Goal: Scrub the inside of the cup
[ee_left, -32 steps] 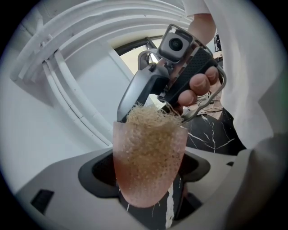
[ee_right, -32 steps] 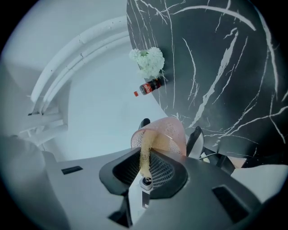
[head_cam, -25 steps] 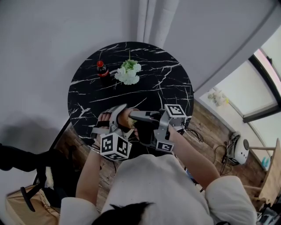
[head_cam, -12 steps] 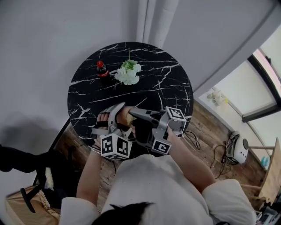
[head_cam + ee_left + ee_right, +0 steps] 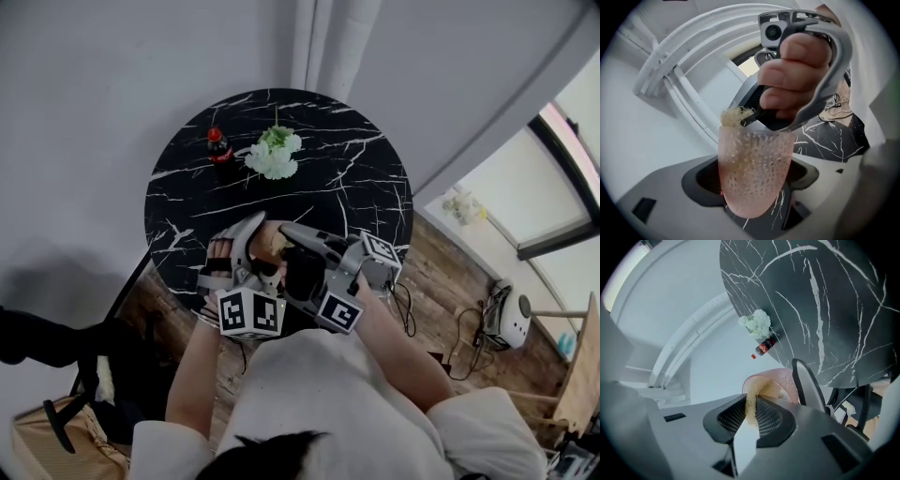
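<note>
A pink, dimpled, see-through cup (image 5: 754,173) is clamped between the jaws of my left gripper (image 5: 754,197), tilted above the near edge of the black marble table (image 5: 356,178). In the head view the cup (image 5: 266,246) shows between both grippers. My right gripper (image 5: 750,423) is shut on a tan fibrous scrubber (image 5: 751,404) with a white handle. The scrubber's far end reaches into the cup's mouth (image 5: 776,383). From the left gripper view a tuft of the scrubber (image 5: 736,116) sticks up over the rim. The right gripper (image 5: 292,246) points left at the cup.
A small cola bottle (image 5: 218,150) with a red cap and a bunch of white flowers (image 5: 275,155) lie at the far side of the table. Wooden floor, cables and a curtain surround the table. A finger (image 5: 806,380) of the left gripper arches beside the cup.
The right gripper has turned and dropped a little toward my body, with its marker cube swinging down and left. The left gripper and the cup have barely moved.
</note>
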`<state>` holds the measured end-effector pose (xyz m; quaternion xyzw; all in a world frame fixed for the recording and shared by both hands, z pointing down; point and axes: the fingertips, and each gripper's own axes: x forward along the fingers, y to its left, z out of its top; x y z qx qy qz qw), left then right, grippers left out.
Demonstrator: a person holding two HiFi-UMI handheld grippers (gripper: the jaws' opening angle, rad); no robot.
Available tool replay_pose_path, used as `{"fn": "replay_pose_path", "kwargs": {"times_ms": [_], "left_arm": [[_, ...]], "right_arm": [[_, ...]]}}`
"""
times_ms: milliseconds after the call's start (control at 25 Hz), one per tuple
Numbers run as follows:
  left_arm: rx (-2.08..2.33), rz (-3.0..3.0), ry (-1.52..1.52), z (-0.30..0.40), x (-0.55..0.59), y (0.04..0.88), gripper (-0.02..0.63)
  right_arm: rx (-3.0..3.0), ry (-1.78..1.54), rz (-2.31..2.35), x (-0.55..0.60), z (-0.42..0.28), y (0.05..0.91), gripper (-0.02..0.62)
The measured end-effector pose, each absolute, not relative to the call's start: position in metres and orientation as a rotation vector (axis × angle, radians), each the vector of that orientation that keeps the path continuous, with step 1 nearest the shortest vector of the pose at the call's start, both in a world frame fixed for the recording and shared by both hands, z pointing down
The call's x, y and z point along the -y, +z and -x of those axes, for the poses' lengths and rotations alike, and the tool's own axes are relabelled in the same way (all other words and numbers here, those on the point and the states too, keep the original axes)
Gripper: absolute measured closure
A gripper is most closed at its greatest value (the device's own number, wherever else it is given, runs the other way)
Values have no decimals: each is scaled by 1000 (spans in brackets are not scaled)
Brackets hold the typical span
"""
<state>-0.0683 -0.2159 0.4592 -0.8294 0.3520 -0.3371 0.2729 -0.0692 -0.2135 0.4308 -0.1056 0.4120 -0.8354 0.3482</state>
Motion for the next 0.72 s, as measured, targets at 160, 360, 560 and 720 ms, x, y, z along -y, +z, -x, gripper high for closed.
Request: {"fn": "replay_pose_path", "kwargs": {"times_ms": [160, 360, 560, 720], "left_arm": [[-983, 2218, -886, 66, 218, 455, 230], [-1018, 2195, -863, 64, 220, 448, 230], [-1058, 2189, -853, 64, 223, 444, 230], [-1070, 2199, -841, 64, 224, 443, 230]], "right_arm": [[-1044, -2129, 316, 214, 66, 426, 538], [-1006, -2069, 351, 218, 60, 423, 538], [-955, -1993, 370, 223, 51, 421, 537], [-961, -1988, 383, 223, 52, 417, 537]]}}
